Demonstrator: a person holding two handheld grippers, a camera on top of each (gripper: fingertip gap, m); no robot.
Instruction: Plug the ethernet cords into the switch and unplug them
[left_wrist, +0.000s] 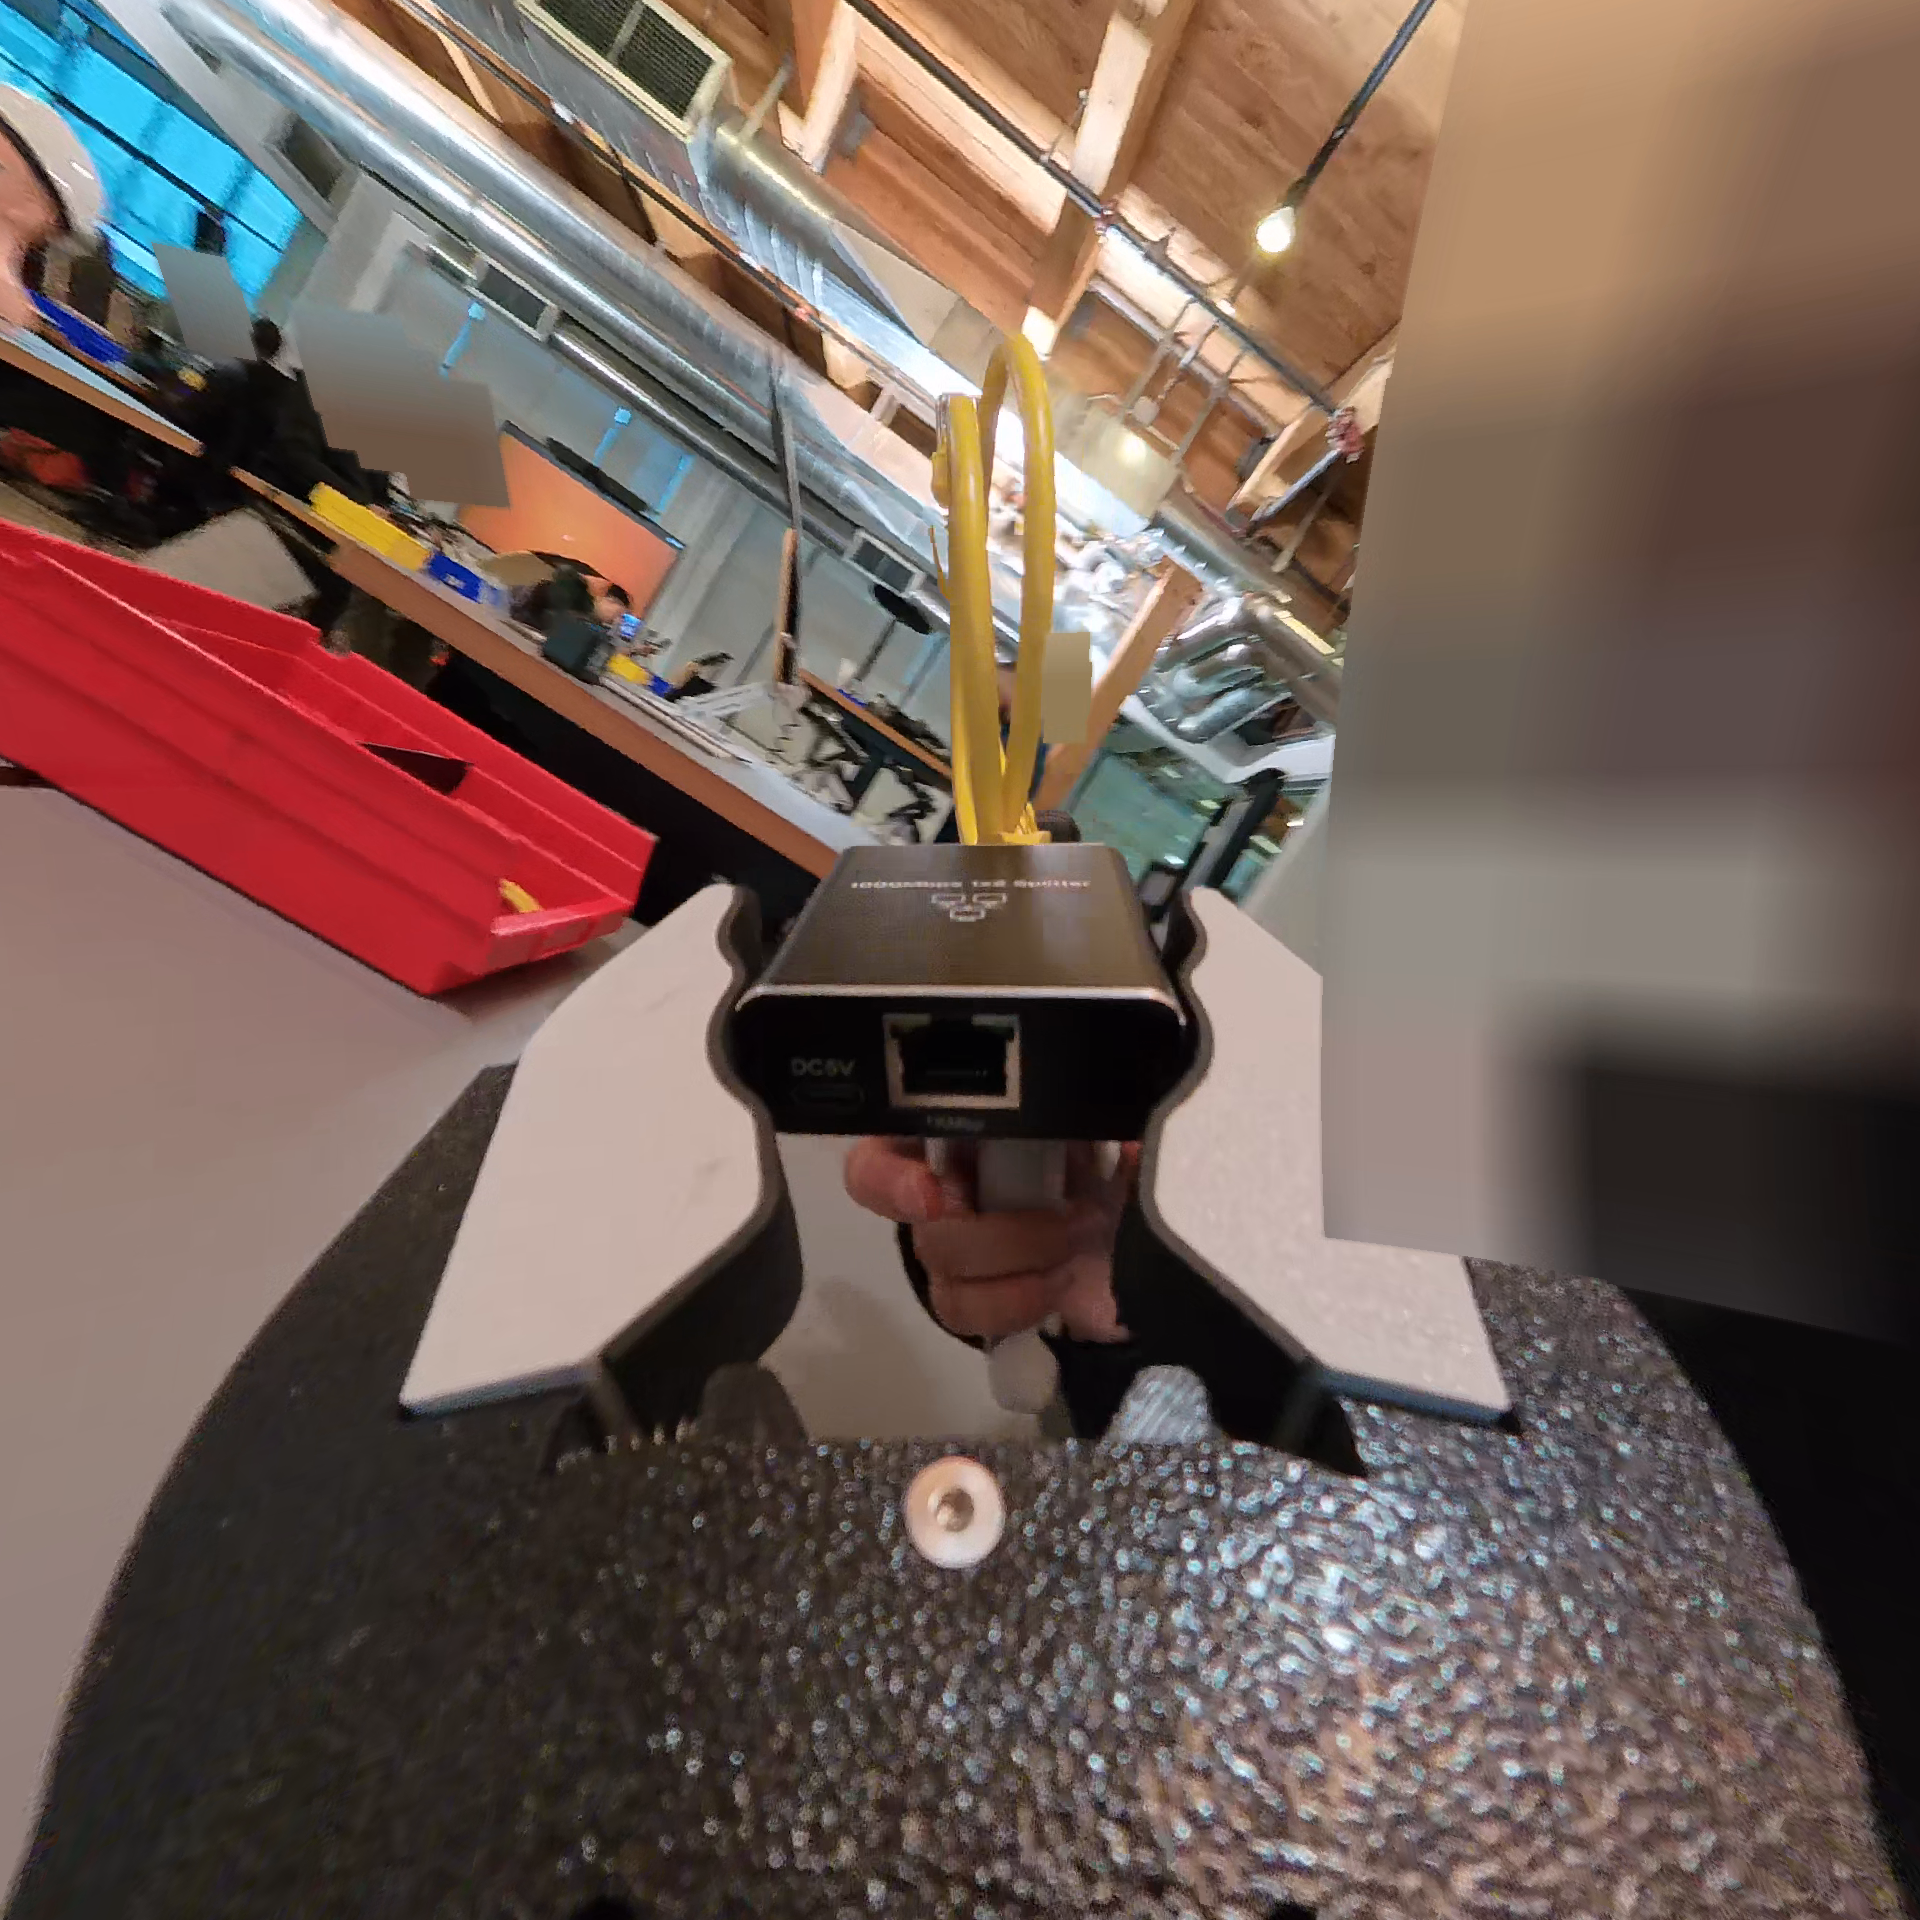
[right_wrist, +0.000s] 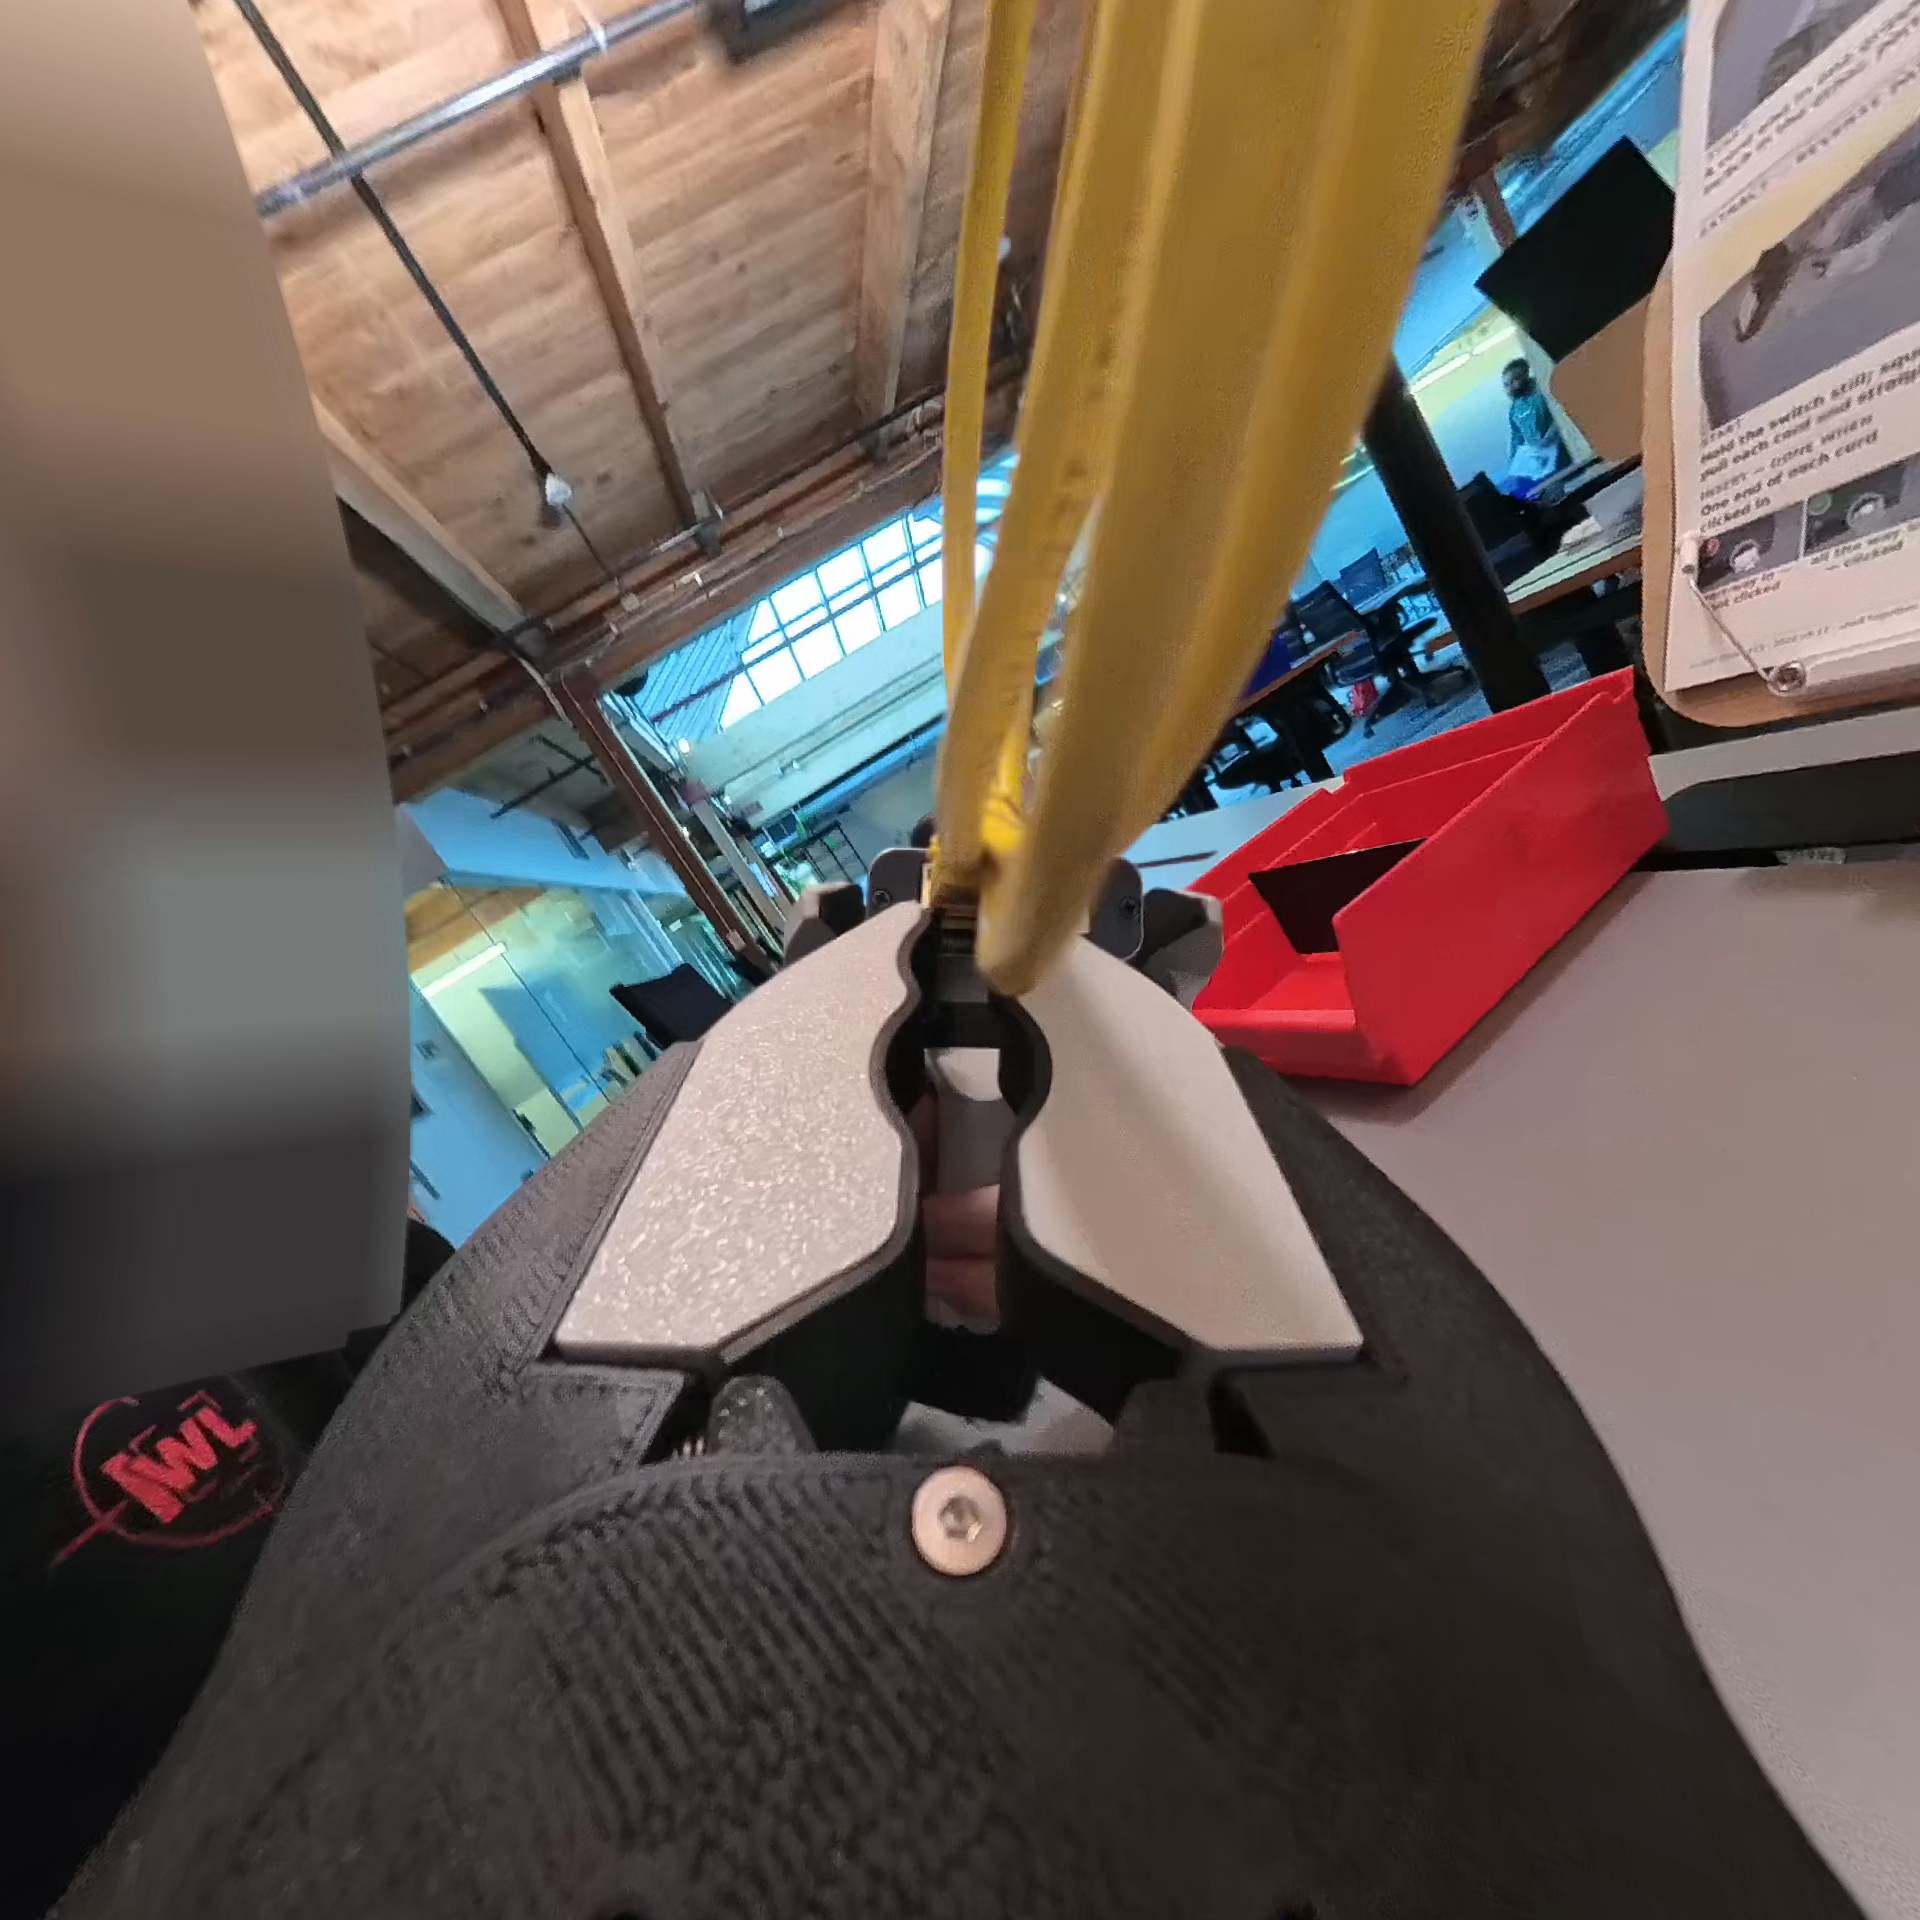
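My left gripper (left_wrist: 961, 935) is shut on the black switch (left_wrist: 966, 1060), pinching its two sides and holding it above the table. The switch's near face shows one empty ethernet port. Yellow ethernet cords (left_wrist: 977, 623) rise in a loop from its far end. In the right wrist view my right gripper (right_wrist: 961, 925) is shut on the plug end of a yellow cord (right_wrist: 1174, 468), right at the fingertips. The cords run up out of the picture. The switch itself is mostly hidden behind the right gripper's fingers (right_wrist: 790, 1143).
A red plastic bin (left_wrist: 312, 769) stands on the grey table (left_wrist: 208, 1039); it also shows in the right wrist view (right_wrist: 1455, 883). A board with printed sheets (right_wrist: 1797, 364) stands at the right. A hand (left_wrist: 987, 1247) shows below the switch. The tips of both grippers are at nearly the same place.
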